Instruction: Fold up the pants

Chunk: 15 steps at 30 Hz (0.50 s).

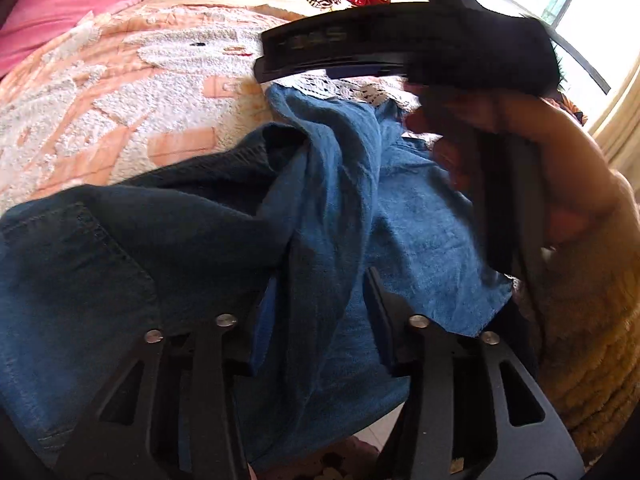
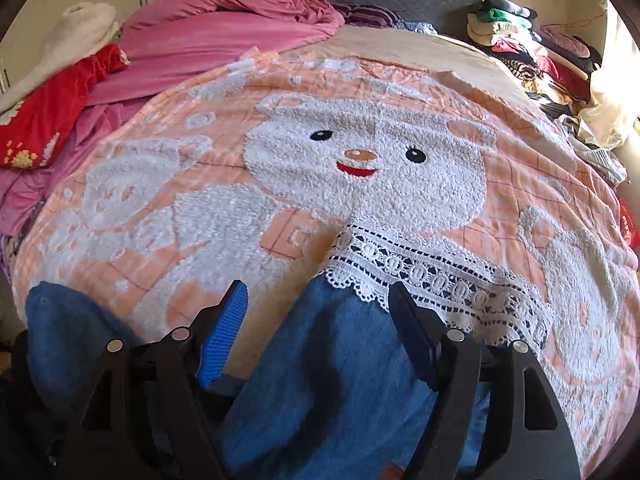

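Pants gathered at the bed's near edge, fold not yet made

The blue pants (image 1: 320, 200) lie bunched low in frame on the bear blanket (image 2: 360, 184); left gripper (image 1: 316, 300) straddles a cloth ridge, grip uncertain; right gripper (image 2: 320, 320) hangs released over the lace hem (image 2: 420, 276); next, likely pinch and spread flat.

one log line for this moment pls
blue denim pants on peach bear blanket | left gripper astride fold | right gripper open over lace hem
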Available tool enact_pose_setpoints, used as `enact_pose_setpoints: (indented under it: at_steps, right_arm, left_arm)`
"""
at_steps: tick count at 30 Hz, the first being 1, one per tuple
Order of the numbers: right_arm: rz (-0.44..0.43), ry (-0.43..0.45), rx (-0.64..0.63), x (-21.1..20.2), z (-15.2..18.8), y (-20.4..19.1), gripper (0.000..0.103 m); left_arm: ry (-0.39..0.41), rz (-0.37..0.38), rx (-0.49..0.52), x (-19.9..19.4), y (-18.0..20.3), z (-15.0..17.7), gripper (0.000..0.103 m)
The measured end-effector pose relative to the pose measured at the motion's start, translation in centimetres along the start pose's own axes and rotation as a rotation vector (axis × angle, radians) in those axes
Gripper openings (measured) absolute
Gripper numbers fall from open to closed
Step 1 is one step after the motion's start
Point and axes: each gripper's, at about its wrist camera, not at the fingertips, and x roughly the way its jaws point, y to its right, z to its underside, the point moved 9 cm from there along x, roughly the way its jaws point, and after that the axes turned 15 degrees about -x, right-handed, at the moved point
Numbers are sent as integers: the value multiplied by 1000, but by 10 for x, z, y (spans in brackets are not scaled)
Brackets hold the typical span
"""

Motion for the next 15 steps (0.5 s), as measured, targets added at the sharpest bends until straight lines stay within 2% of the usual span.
enact_pose_setpoints:
  at_steps: [1, 4, 10, 11, 12, 14, 15]
  right_arm:
    - [9, -19, 4, 9, -1, 3, 72]
    - [36, -75, 18, 34, -2, 11, 72]
    - [56, -103, 39, 60, -6, 24, 72]
    - [46, -95, 46, 62, -7, 26, 68]
    - [48, -88, 49, 63, -8, 29, 55]
    - [56, -67, 52, 61, -8, 37, 42]
    - [50, -58, 58, 60, -8, 40, 28]
  left_arm:
    - [-8, 5, 2, 2, 1, 2, 26]
    - [-20, -1, 33, 6, 5, 11, 26]
    - [-20, 5, 48, 7, 9, 12, 26]
    - [-20, 7, 47, 7, 8, 11, 26]
    - [-20, 9, 46, 8, 8, 10, 26]
    - [-18, 14, 41, 7, 7, 8, 26]
    - [-16, 19, 34, 6, 6, 7, 26]
